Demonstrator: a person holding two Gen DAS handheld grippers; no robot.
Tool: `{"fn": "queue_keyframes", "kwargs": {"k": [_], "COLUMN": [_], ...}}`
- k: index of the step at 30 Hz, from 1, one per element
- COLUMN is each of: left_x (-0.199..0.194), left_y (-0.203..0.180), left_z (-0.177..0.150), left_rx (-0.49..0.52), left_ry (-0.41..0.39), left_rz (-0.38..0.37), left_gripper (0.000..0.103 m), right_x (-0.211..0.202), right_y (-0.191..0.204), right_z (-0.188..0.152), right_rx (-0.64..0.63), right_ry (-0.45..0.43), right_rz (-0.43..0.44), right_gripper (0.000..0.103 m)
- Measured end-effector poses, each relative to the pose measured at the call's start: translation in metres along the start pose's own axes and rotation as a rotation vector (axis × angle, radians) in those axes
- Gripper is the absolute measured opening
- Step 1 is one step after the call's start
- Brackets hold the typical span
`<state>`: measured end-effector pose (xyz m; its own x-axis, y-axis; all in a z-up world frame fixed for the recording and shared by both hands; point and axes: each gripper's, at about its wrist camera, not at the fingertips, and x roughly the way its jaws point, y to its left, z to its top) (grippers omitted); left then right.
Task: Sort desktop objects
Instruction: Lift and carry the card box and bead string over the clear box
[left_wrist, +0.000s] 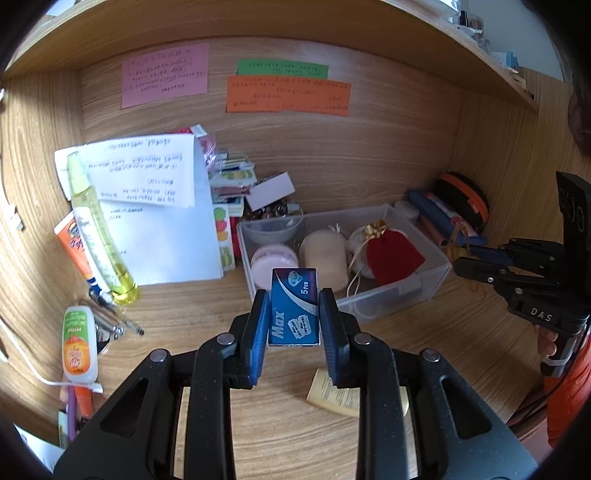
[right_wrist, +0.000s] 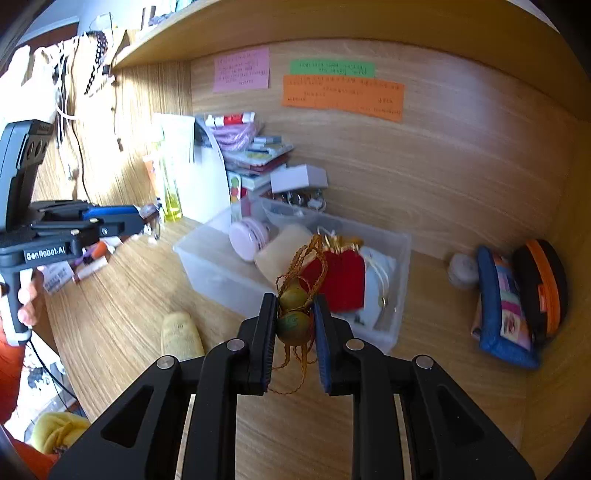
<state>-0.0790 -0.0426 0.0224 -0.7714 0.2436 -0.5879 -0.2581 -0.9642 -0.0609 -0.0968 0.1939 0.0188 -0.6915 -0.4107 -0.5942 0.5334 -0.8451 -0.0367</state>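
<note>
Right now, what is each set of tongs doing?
Left tongs: closed on the blue blade box.
Right tongs: closed on the beaded cord charm.

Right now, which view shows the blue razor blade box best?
The left wrist view: the blue Max razor blade box sits close up between the left gripper jaws, label readable. The right wrist view shows only that gripper side-on, box hidden.

Wood-grain worktop (left_wrist: 177, 306), smooth with a soft sheen. The left hand-held gripper (left_wrist: 294, 314) is matt black plastic with blue ribbed pads — between them a glossy blue card box (left_wrist: 294, 308). The right hand-held gripper (right_wrist: 295, 325) clasps 2 shiny olive beads (right_wrist: 294, 314) on gold cord. Behind: a clear, frosted plastic bin (left_wrist: 424, 258), a red velvet-like pouch (left_wrist: 391, 254), matt paper notes (left_wrist: 288, 94).
</note>
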Motion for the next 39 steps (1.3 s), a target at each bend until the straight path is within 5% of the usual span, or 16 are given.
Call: {"fn": "queue_keyframes", "kwargs": {"k": [19,39], "left_x": [0.065,0.126], "left_y": [0.008,0.001], "left_z": [0.021,0.006], "left_rx": [-0.007,0.018], "left_ry": [0.069,0.190], "left_rz": [-0.060,-0.125], "left_gripper": [0.026,0.026], "right_x": [0.062,0.118], "right_y": [0.006,-0.009], "right_z": [0.037,0.022], "right_rx": [0.001,0.041], "right_ry": [0.023,0.128], "right_rz": [0.058,0.066], "right_gripper": [0.018,0.018]}}
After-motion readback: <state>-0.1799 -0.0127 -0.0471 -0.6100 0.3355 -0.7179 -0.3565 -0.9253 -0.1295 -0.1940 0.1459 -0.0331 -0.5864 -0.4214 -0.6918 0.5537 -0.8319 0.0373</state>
